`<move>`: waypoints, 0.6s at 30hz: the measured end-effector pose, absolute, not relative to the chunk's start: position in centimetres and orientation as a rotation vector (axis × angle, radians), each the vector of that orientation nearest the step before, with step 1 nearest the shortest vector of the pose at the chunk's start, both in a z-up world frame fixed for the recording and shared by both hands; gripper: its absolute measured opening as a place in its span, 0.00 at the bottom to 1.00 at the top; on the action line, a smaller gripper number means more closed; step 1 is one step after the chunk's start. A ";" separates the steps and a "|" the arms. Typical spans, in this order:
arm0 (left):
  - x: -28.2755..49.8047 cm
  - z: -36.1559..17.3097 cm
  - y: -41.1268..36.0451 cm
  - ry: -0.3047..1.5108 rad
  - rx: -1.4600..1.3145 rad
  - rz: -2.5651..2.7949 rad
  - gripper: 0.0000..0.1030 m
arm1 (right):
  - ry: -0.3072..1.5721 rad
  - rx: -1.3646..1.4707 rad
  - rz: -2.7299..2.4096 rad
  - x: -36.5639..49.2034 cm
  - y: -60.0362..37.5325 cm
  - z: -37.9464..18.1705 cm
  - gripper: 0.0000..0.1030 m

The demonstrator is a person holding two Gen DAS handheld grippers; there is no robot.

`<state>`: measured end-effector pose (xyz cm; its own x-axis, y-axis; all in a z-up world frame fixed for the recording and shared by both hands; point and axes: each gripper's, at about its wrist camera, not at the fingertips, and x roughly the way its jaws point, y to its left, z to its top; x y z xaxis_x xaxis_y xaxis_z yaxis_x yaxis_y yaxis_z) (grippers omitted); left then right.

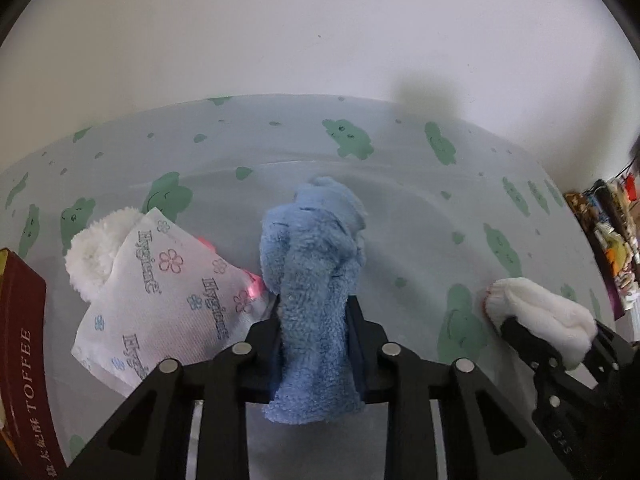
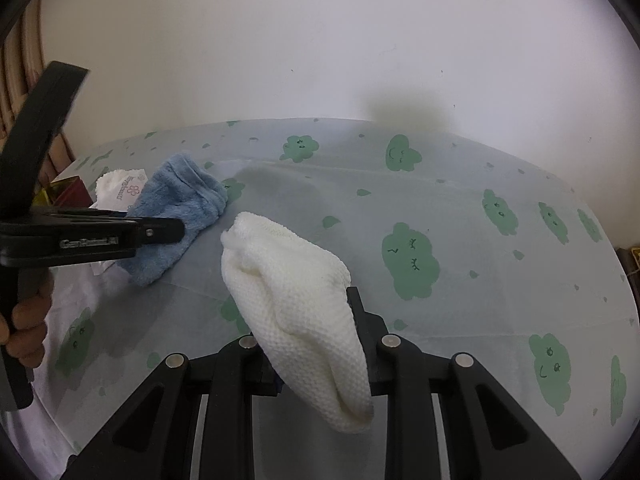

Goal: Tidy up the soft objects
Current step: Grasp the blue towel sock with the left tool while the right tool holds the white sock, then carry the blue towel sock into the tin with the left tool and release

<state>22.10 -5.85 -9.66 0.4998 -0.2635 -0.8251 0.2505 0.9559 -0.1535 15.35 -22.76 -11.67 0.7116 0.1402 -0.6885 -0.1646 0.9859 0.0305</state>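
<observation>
My left gripper (image 1: 314, 312) is shut on a fluffy blue cloth (image 1: 312, 280) that stands up between its fingers above the table. The same blue cloth (image 2: 180, 216) and the left gripper (image 2: 168, 232) show at the left of the right wrist view. My right gripper (image 2: 308, 316) is shut on a white knitted cloth (image 2: 288, 292), held above the table. It also shows at the right edge of the left wrist view, where the white cloth (image 1: 544, 316) sits in the right gripper (image 1: 520, 328).
The table carries a pale cover with green cloud faces (image 2: 408, 260). A tissue pack printed "Hygiene" (image 1: 168, 292) lies at left, a fluffy white item (image 1: 96, 256) behind it. A dark red toffee box (image 1: 20, 360) stands at far left. A white wall backs the table.
</observation>
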 end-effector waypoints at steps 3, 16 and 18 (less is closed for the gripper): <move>21.3 -9.1 -5.6 0.990 -0.016 -0.323 0.23 | 0.762 -0.031 0.170 15.4 -22.8 -11.7 0.22; 18.3 -7.5 -4.4 0.971 0.006 -0.279 0.23 | 0.792 0.002 0.163 15.8 -23.4 -12.2 0.22; 17.9 -7.1 -4.3 0.963 0.014 -0.276 0.23 | 0.792 -0.008 0.159 15.8 -23.3 -12.2 0.22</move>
